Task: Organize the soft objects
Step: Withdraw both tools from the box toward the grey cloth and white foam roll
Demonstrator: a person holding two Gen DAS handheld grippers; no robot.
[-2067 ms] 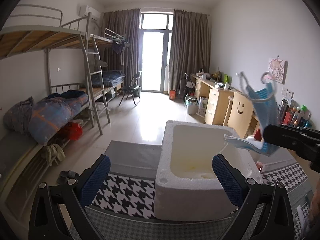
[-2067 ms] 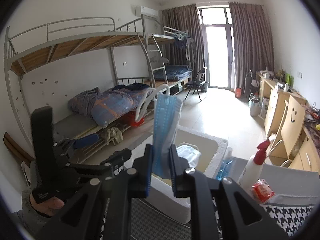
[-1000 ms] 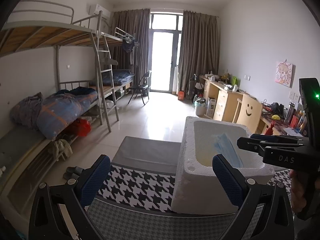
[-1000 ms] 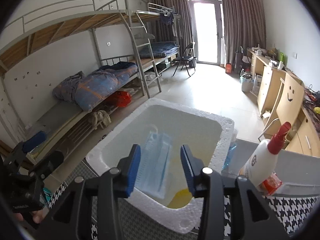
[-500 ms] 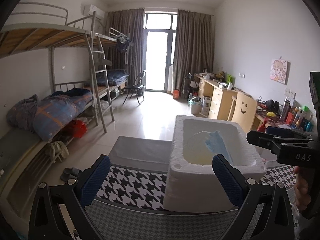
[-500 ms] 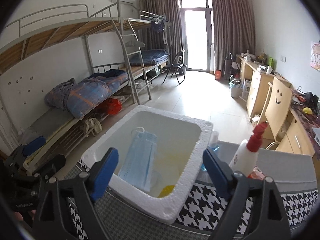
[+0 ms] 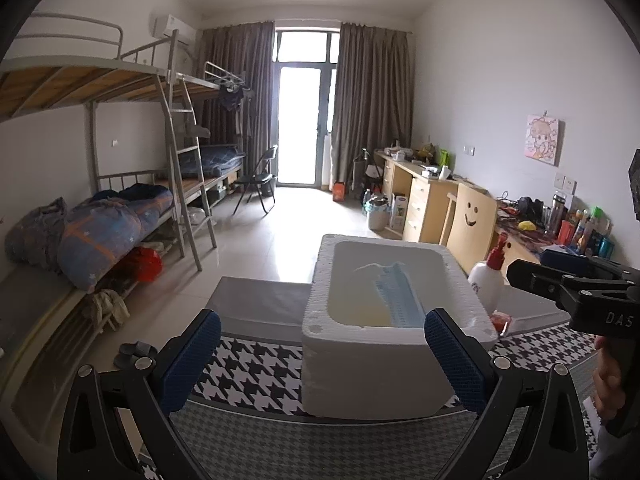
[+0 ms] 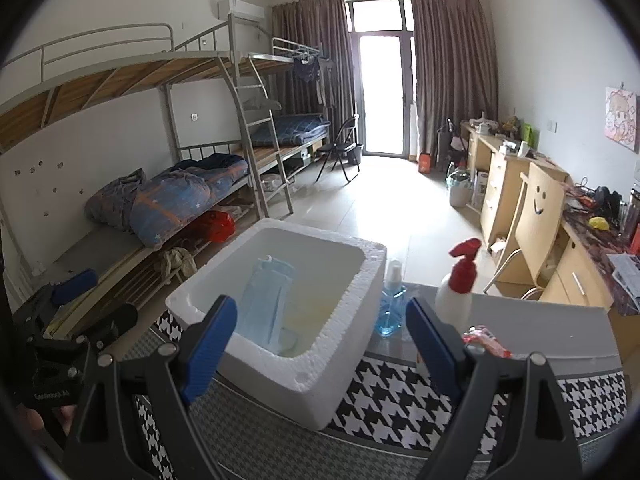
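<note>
Now the mask (image 8: 264, 300) leans inside the box (image 8: 352, 316), where soft things go. Both grippers, left (image 7: 322, 356) and right (image 8: 320, 340), hold nothing, jaws spread wide.

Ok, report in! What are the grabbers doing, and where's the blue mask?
Left gripper open, empty. Right gripper open, empty. Blue face mask lying inside the white foam box. Nothing blocking the box; spray bottles stand beside it.

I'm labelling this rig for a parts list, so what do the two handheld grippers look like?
Both are black plastic frames with silver screws and ribbed blue pads on two fingers. The left gripper and right gripper match; the right one's body carries white "DAS" lettering. No cables or sleeves show.
</note>
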